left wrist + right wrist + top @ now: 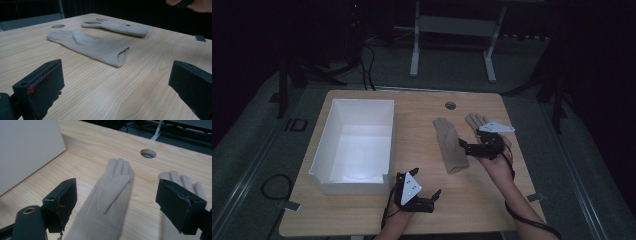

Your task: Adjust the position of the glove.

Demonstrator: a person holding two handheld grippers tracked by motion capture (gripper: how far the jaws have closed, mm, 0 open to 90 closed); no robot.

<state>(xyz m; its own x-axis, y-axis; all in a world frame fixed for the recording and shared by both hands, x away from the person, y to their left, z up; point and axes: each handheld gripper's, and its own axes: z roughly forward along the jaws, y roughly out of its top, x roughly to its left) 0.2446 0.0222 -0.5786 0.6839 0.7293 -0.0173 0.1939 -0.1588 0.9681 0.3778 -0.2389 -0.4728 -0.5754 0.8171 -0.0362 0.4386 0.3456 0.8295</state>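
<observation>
From up high, my right hand-held gripper (463,146) covers most of the far glove (475,120). In its own view, the near glove's (107,197) cuff runs off the bottom edge, and one jaw hides part of the far glove.

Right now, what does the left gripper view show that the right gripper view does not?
The left gripper view alone shows the open cuff of the nearer glove and a small dark tab on the table. The right gripper view alone shows the white box's wall. Both share the two beige gloves, the table's round hole and open jaws.
</observation>
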